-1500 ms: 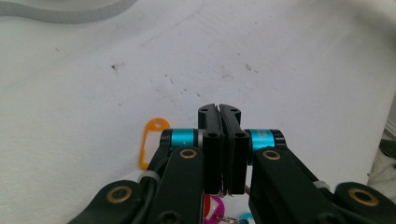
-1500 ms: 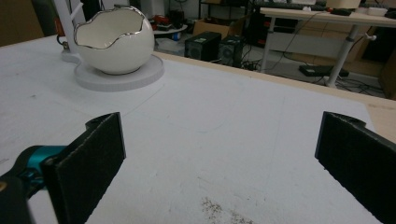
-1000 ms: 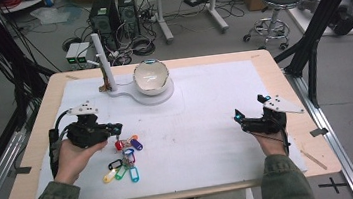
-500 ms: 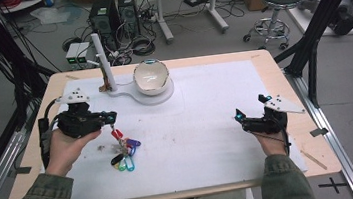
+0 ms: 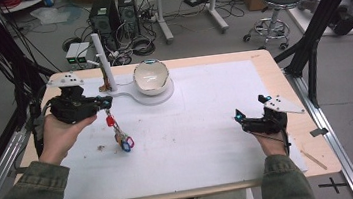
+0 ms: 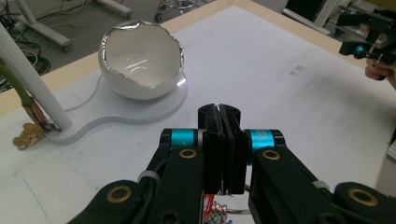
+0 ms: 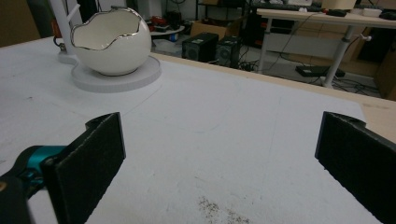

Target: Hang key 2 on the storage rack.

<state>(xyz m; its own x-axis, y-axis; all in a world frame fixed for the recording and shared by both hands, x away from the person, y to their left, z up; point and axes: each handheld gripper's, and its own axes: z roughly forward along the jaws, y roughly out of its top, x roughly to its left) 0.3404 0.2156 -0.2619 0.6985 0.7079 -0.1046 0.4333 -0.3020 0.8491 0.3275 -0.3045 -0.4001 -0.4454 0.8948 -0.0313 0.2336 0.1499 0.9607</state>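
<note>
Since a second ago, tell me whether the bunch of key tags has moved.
Yes. The key tags lay flat on the mat; now they dangle from the left gripper, lifted and carried toward the white bowl.

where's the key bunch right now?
In the high view the key bunch hangs from the shut left gripper at the table's left, its lower tags near the white mat, in front of the egg-shaped bowl.

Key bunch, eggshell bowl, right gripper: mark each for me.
key bunch (image 5: 122, 139), high view, on the coloured tags hanging below the left gripper (image 5: 106, 103).
eggshell bowl (image 6: 140, 63), left gripper view, on its inner wall.
right gripper (image 5: 238, 117), high view, between its open jaw tips.
</note>
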